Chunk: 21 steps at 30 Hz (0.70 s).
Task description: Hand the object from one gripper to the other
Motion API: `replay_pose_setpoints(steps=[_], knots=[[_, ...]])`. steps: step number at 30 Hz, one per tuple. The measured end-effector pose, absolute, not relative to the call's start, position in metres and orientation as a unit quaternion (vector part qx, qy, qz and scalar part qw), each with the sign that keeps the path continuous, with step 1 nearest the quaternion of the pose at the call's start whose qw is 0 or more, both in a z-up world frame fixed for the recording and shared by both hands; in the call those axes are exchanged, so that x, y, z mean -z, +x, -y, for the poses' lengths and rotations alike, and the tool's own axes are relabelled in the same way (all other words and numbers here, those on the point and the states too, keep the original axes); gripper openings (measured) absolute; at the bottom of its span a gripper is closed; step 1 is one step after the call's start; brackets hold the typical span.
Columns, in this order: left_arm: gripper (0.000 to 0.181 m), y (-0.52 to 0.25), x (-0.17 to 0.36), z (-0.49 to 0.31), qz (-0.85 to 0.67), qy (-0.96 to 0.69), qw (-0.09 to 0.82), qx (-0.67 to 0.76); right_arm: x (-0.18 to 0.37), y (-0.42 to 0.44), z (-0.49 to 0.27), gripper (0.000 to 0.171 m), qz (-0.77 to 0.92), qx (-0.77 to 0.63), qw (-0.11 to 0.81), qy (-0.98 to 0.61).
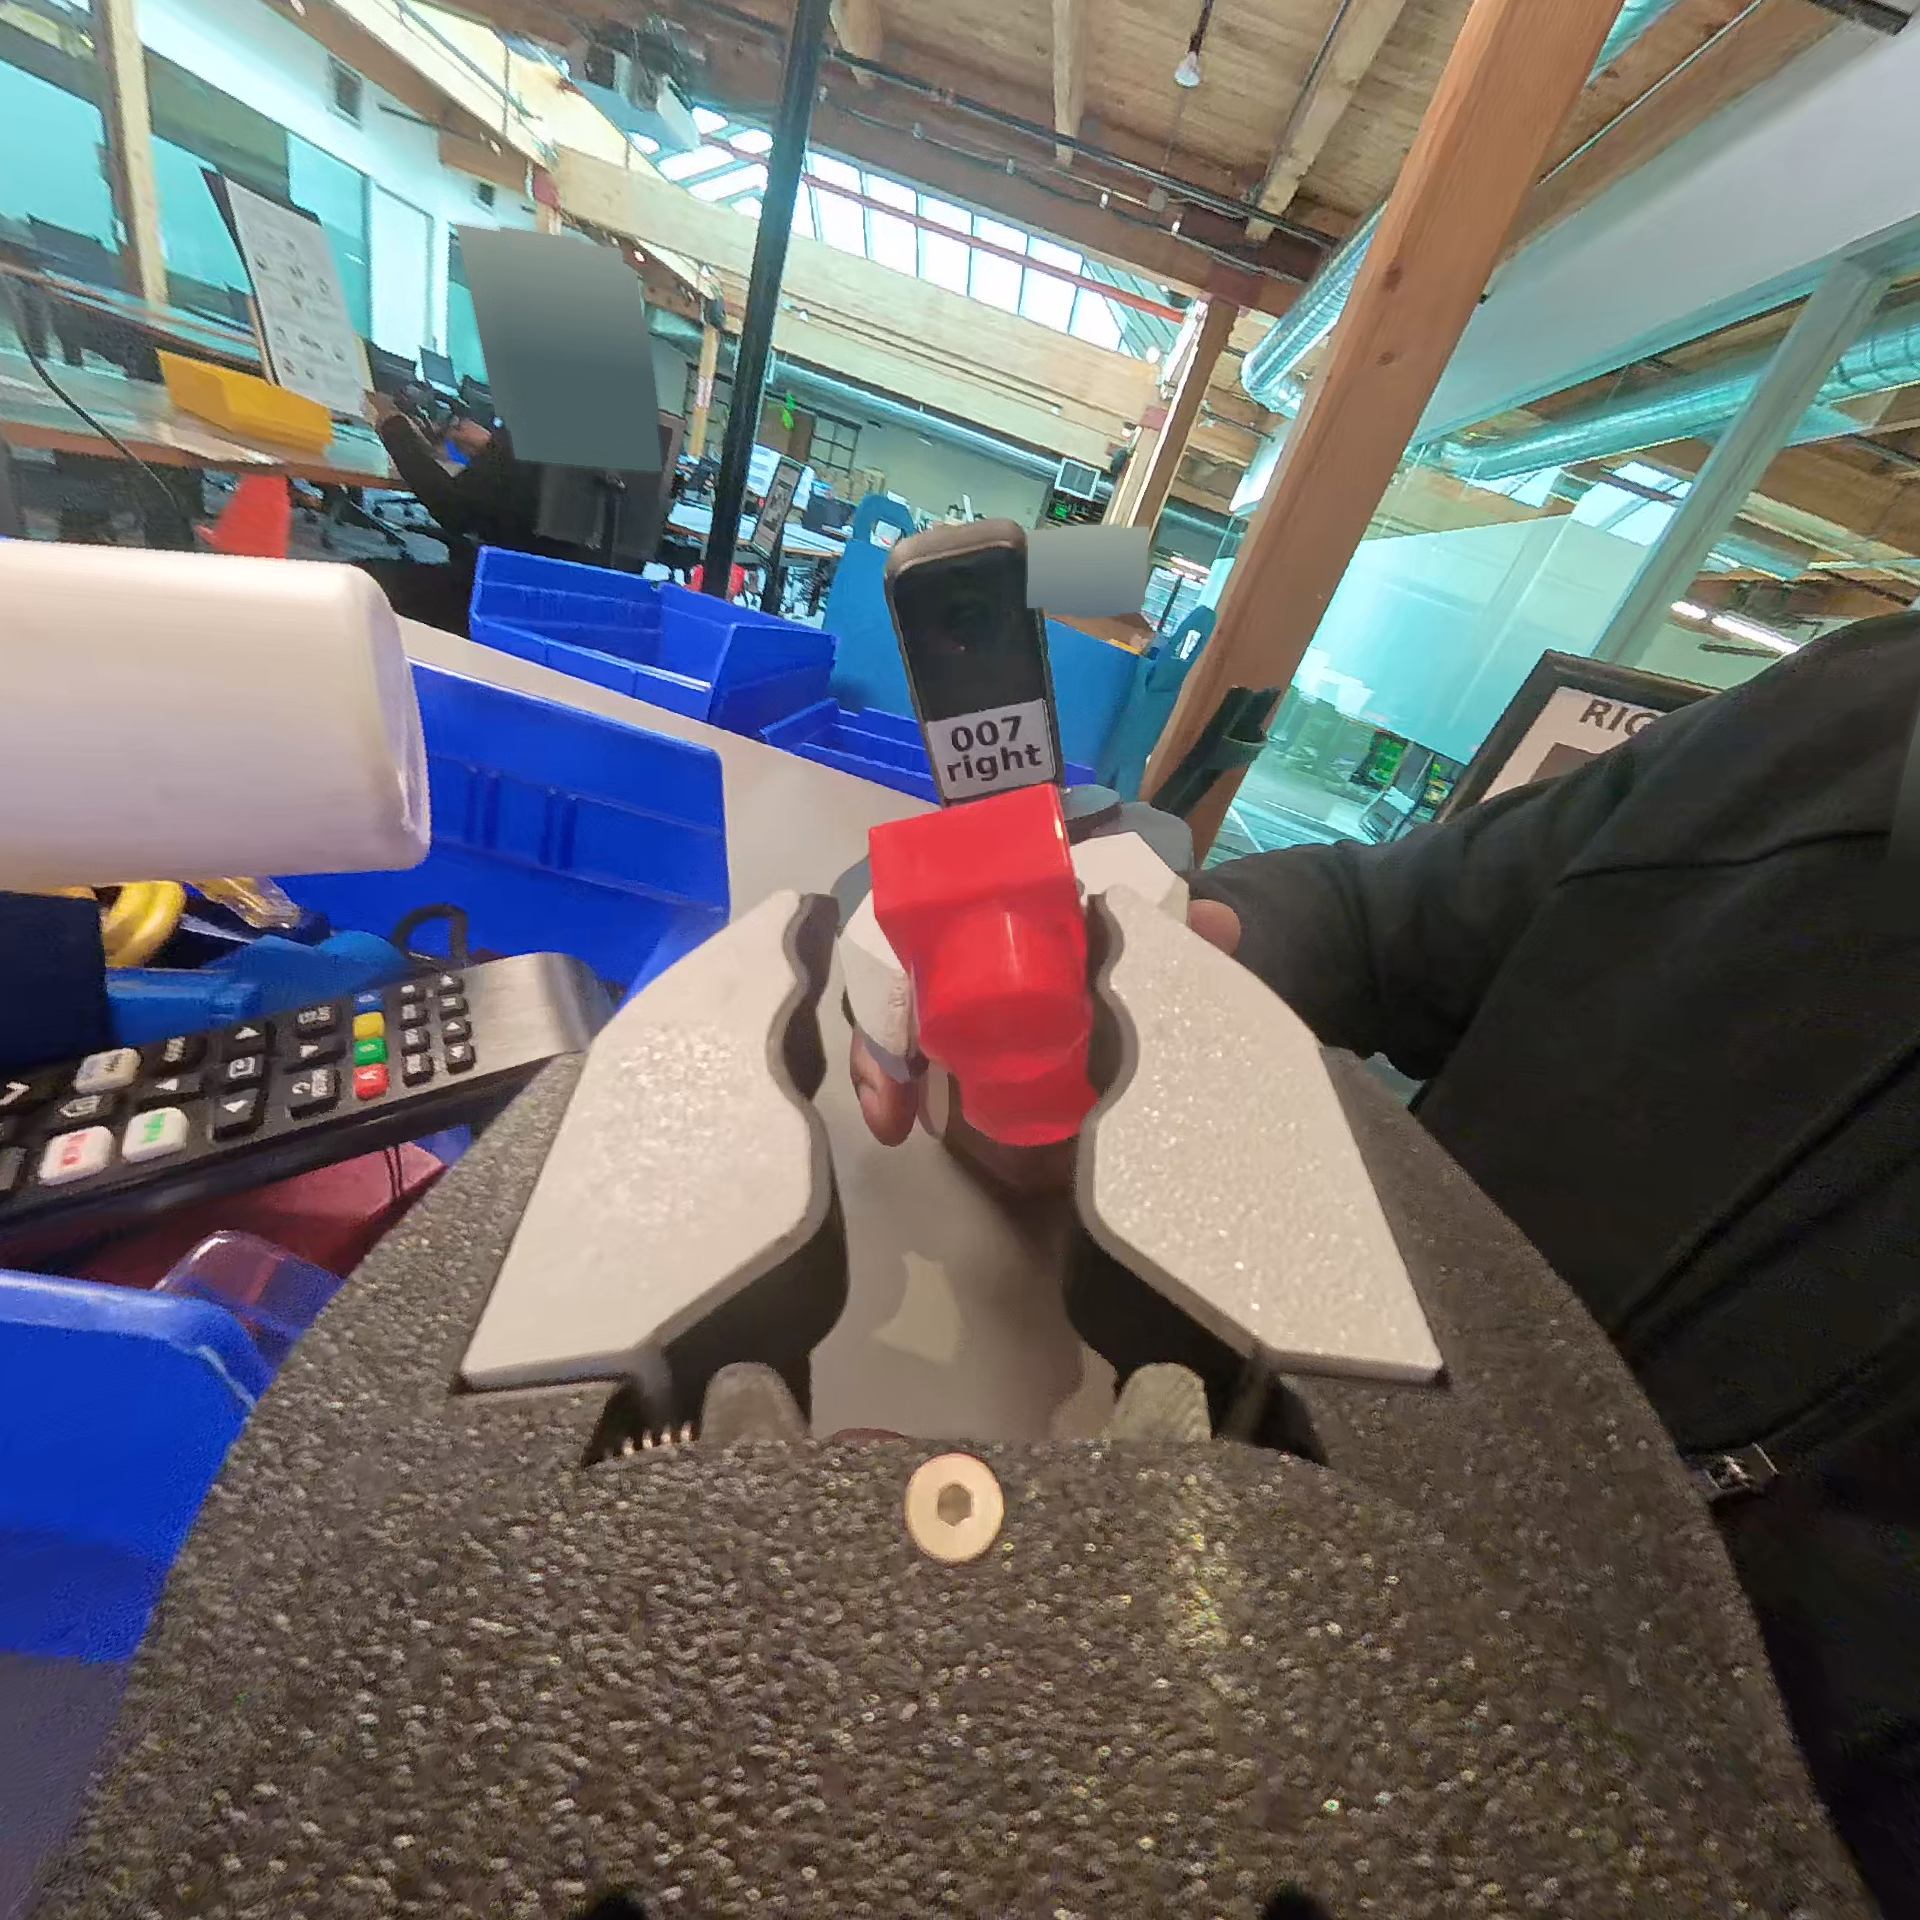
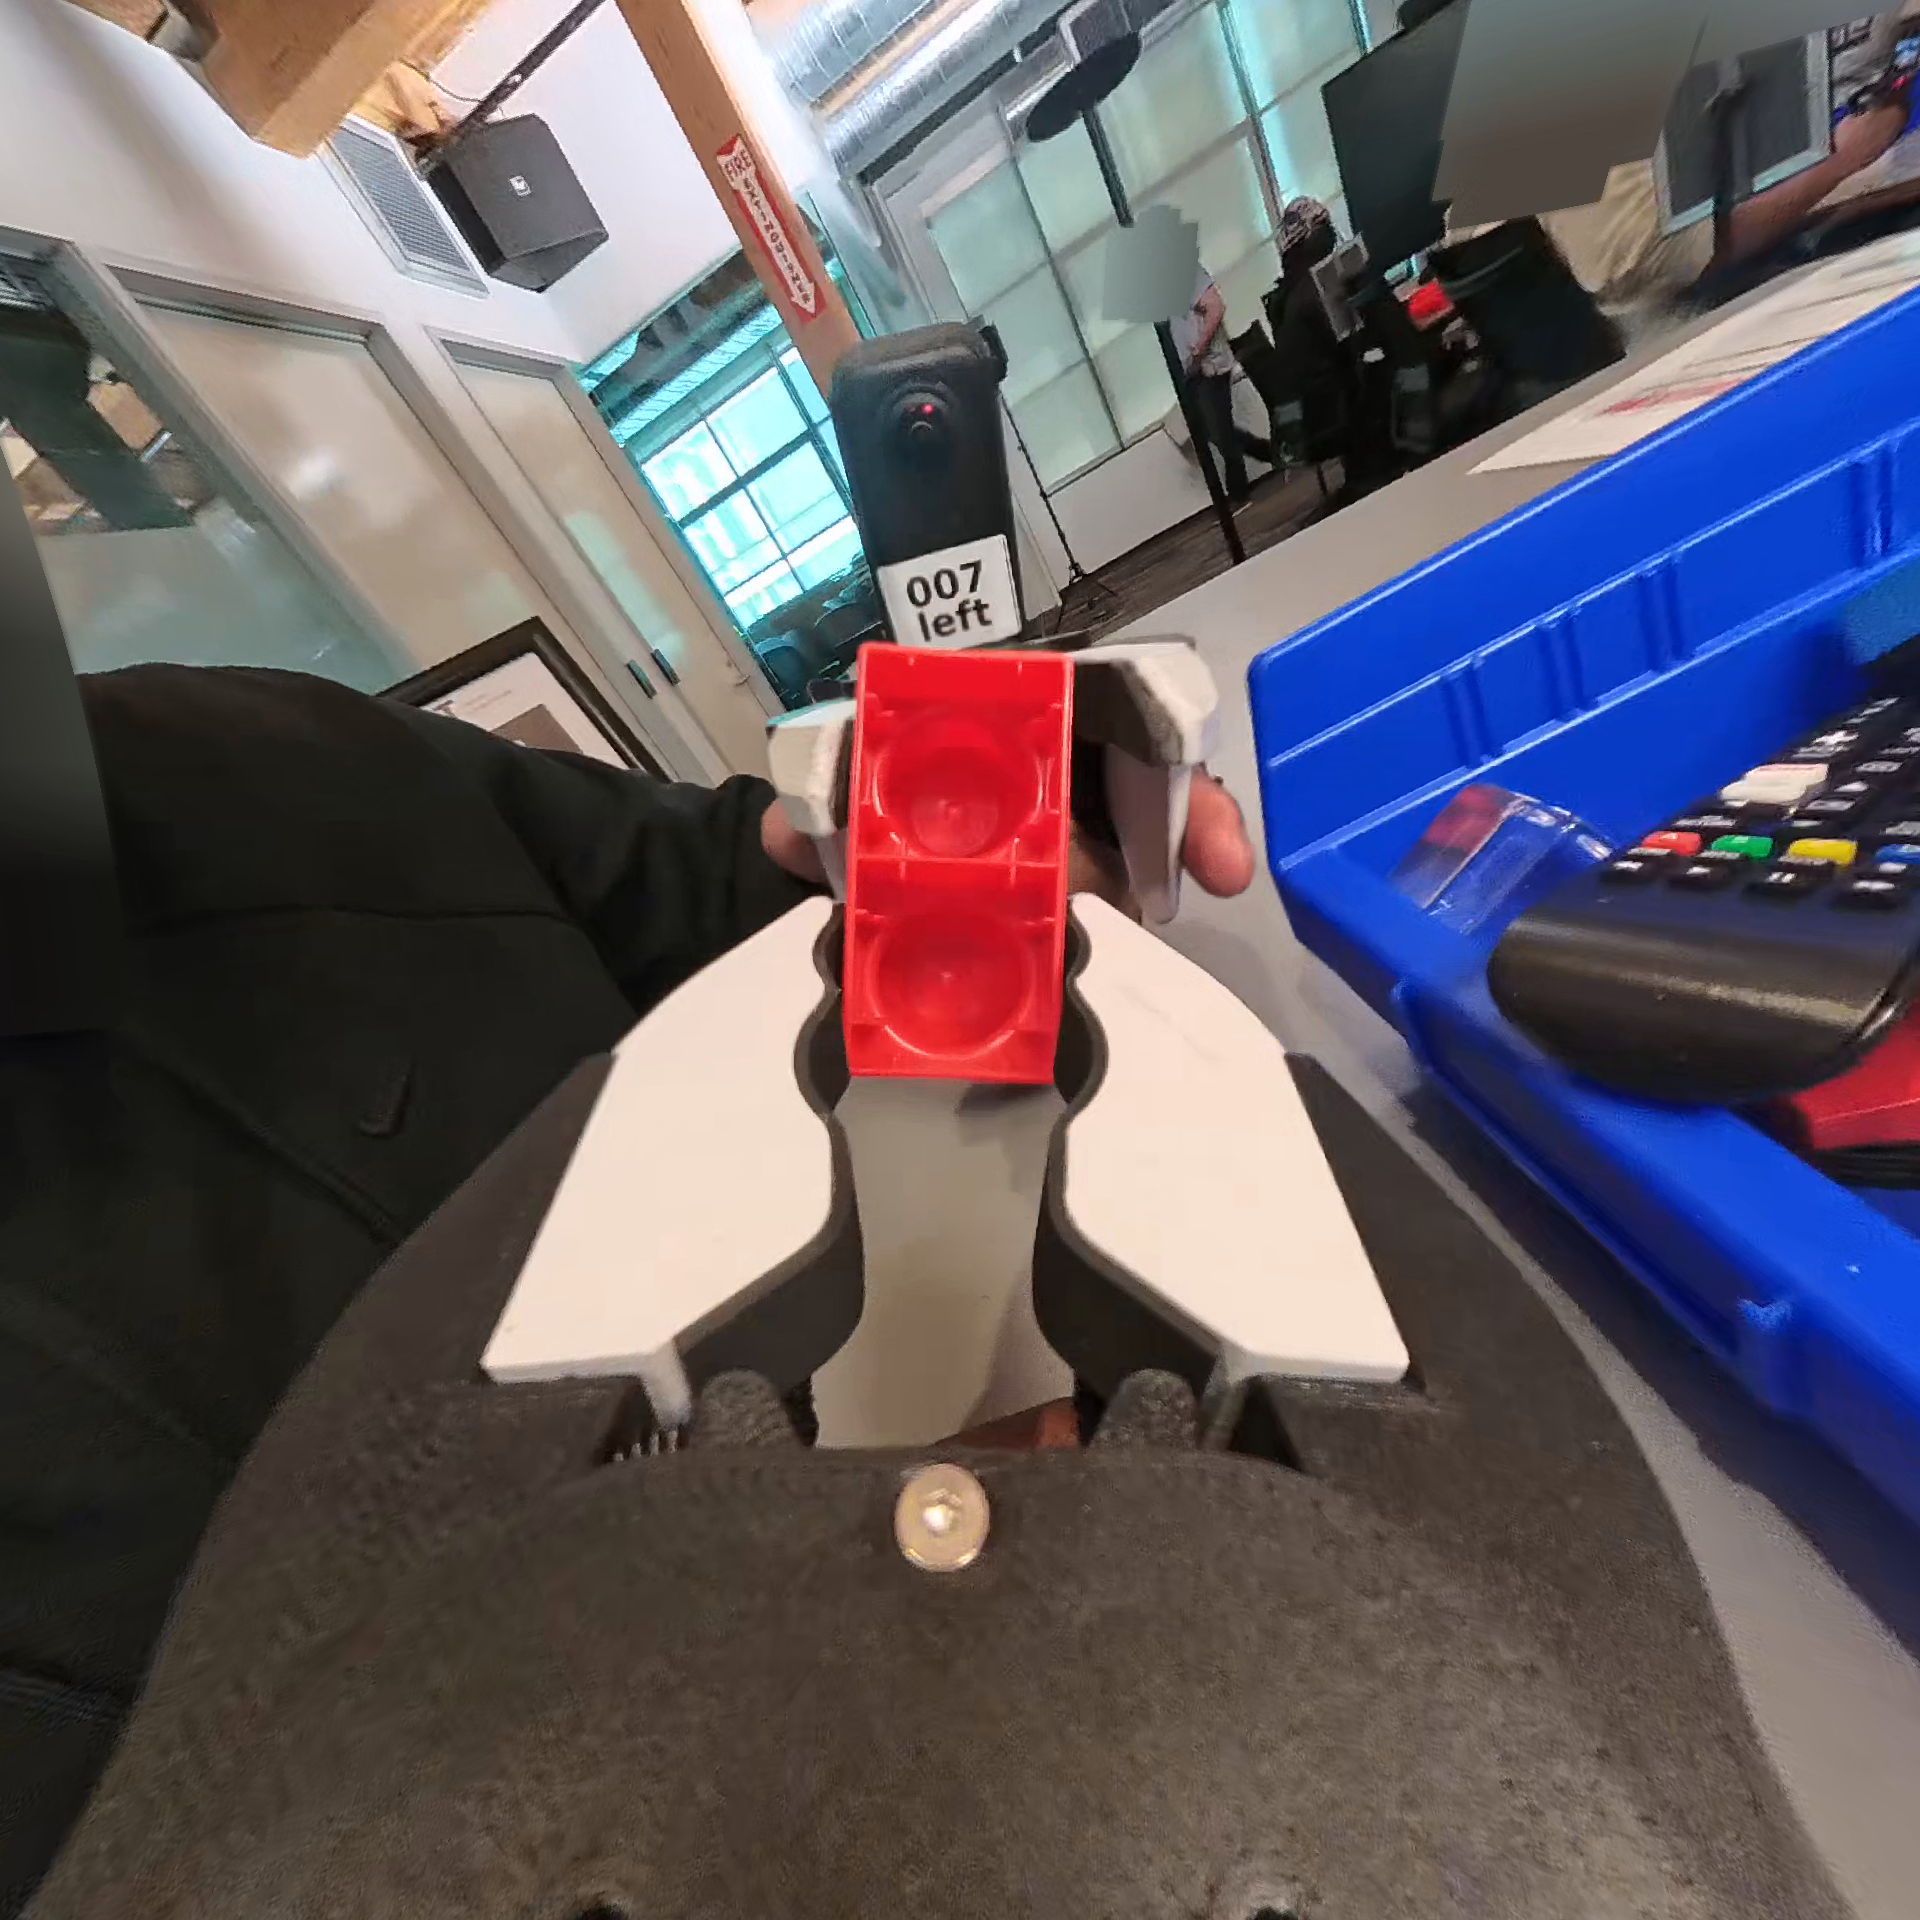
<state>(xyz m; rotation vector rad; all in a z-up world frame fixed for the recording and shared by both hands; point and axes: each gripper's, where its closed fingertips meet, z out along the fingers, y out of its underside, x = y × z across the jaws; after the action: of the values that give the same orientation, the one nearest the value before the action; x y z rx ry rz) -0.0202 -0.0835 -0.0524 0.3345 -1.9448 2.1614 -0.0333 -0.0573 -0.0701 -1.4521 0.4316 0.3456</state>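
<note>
A red two-stud toy brick [image 2: 956, 862] is held in mid-air between both grippers. My right gripper [image 2: 951, 935] is shut on it, its white fingers pressing the brick's two long sides, hollow underside towards its camera. In the left wrist view the brick [image 1: 977, 966] shows its studs. My left gripper [image 1: 956, 935] is open around it: the right finger touches the brick, the left finger stands a little off. In the right wrist view the left gripper [image 2: 987, 810] faces me with its fingers spread wider than the brick. The right gripper [image 1: 997, 935] is mostly hidden behind the brick.
A blue bin [image 2: 1558, 727] on the grey table [image 2: 1195, 1039] holds a black remote control [image 2: 1714, 935] and other items; it also shows in the left wrist view [image 1: 571, 831] with the remote [image 1: 260, 1070]. A white cylinder [image 1: 187, 727] sticks in at left. A black sleeve [image 1: 1558, 935] is at right. The tips of both grippers are at nearly the same place.
</note>
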Motion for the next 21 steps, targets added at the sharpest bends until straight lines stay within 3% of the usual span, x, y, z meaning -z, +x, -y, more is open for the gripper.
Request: replay_pose_setpoints(steps=[2, 6, 14, 21], knots=[[0.039, -0.022, 0.054, 0.084, 0.665, 0.114, 0.118, -0.729, 0.072, -0.031, 0.058, 0.036, -0.204, -0.158, 0.710, -0.655], [0.038, -0.016, 0.057, 0.083, 0.673, 0.130, 0.099, -0.721, 0.074, -0.022, 0.061, 0.036, -0.219, -0.136, 0.710, -0.656], [0.037, 0.004, 0.054, 0.074, 0.655, 0.180, 0.073, -0.730, 0.063, -0.003, 0.078, 0.040, -0.179, 0.088, 0.714, -0.671], [0.037, -0.005, 0.059, 0.077, 0.694, 0.144, 0.075, -0.702, 0.083, -0.018, 0.078, 0.060, 0.071, 0.377, 0.556, -0.737]])
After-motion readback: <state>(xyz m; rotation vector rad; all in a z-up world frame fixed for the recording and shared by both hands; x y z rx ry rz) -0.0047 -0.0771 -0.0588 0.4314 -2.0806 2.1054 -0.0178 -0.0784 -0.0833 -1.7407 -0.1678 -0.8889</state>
